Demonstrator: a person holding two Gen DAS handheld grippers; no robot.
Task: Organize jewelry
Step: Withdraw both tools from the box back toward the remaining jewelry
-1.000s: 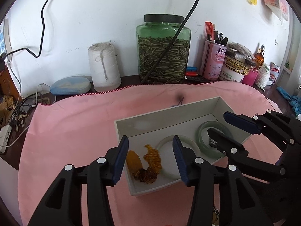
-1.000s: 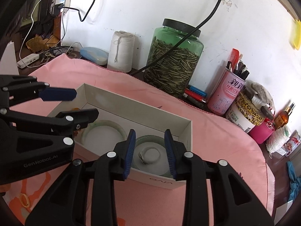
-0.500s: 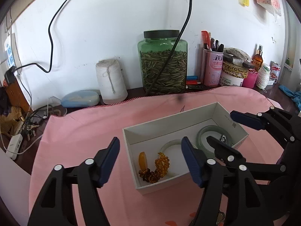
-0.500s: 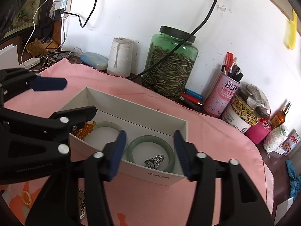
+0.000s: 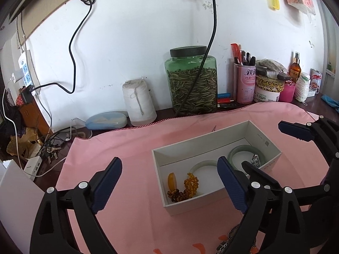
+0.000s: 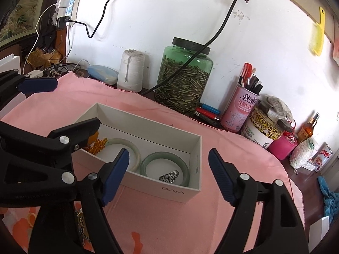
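Loose trinkets at my feet, box straight ahead, both tools spread wide and empty.

Nearest me, a tangle of dark metal chain jewelry (image 6: 81, 222) lies on the pink cloth (image 5: 127, 148) beneath the left gripper (image 5: 169, 184), between the two tools, closer to the left one; I judge that is what remains to be picked up, and its long axis I cannot tell because the arms cover it. My right gripper (image 6: 168, 176) hangs over the near wall of the white cardboard box (image 6: 173, 192). Inside, left to right: amber bead bracelet (image 5: 188, 187), pale jade bangle (image 6: 127, 148), green jade bangle (image 6: 165, 158) with a silver filigree ring (image 6: 169, 176) lying inside it. Bare cloth lies to the right of the box; jars crowd the far wall.
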